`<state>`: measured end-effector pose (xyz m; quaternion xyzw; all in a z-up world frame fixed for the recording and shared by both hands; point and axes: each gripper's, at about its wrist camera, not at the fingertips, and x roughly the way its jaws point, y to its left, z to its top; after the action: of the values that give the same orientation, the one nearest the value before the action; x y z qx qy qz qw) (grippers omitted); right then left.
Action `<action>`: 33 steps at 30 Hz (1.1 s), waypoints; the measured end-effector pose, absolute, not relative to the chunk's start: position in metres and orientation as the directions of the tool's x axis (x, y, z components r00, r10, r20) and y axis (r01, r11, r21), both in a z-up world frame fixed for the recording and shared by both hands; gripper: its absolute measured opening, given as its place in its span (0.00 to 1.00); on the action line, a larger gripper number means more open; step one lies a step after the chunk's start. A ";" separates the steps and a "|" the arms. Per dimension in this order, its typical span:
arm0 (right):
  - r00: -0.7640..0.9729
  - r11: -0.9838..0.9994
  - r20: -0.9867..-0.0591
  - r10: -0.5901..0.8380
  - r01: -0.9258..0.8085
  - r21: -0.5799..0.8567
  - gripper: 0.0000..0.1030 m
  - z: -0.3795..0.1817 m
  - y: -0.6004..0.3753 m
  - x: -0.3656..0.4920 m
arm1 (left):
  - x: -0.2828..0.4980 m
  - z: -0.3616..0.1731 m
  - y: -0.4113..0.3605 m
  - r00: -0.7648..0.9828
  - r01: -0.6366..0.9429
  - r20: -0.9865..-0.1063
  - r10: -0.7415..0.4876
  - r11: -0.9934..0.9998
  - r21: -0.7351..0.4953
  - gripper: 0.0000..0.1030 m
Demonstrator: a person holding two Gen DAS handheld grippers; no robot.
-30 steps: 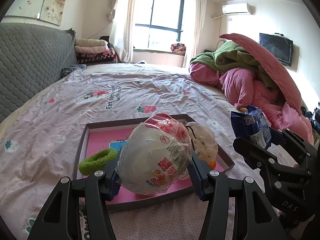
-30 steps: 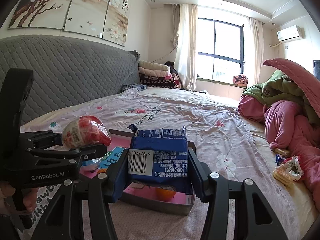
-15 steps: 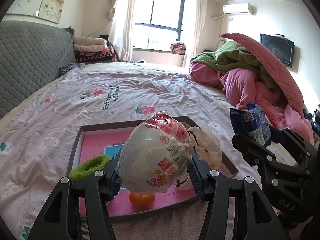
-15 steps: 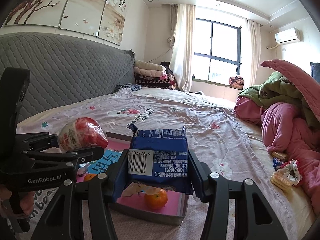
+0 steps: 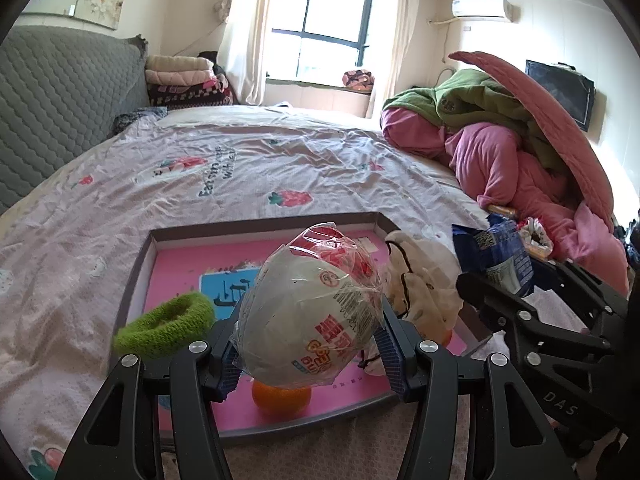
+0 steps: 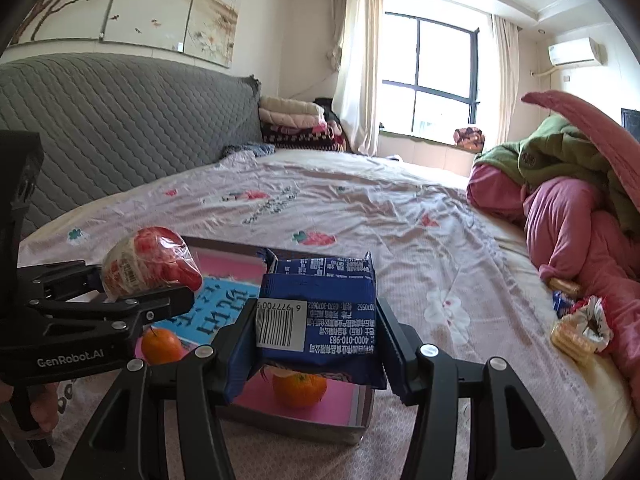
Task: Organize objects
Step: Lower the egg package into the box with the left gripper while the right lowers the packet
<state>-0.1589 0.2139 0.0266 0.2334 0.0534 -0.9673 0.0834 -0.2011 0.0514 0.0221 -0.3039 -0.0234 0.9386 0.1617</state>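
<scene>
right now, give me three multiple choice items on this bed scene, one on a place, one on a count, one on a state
1. Where does the green knitted ring lie?
A. on the tray's left edge
B. on the window sill
C. on the pink bedding heap

2. How many oranges show in the tray in the right wrist view?
A. none
B. two
C. five

3. What is the right claw doing?
A. standing open and empty
B. gripping an orange
C. clamped on the blue snack packet

Answers:
1 A: the ring drapes over the tray's left rim.
2 B: one orange shows below the packet, another under the left claw, which holds the wrapped round bun.
3 C: both pads press the packet's sides.
</scene>
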 end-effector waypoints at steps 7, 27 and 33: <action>-0.842 -0.975 -0.519 -0.147 0.211 -0.067 0.54 0.013 0.211 -0.166 | -0.204 0.009 0.059 -0.729 -0.317 -0.595 0.338 -0.938 -0.144 0.57; -0.779 -0.971 -0.613 -0.133 0.226 -0.078 0.54 -0.013 0.208 -0.176 | -0.217 -0.014 0.061 -0.675 -0.333 -0.649 0.351 -0.930 -0.157 0.56; -0.775 -0.971 -0.618 -0.133 0.226 -0.075 0.54 -0.014 0.209 -0.174 | -0.216 -0.015 0.062 -0.675 -0.344 -0.646 0.355 -0.927 -0.150 0.56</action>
<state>-0.1742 0.2089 -0.0139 0.3215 0.0725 -0.9393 0.0955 -0.2164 0.0623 -0.0146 -0.3548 -0.0080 0.9152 0.1910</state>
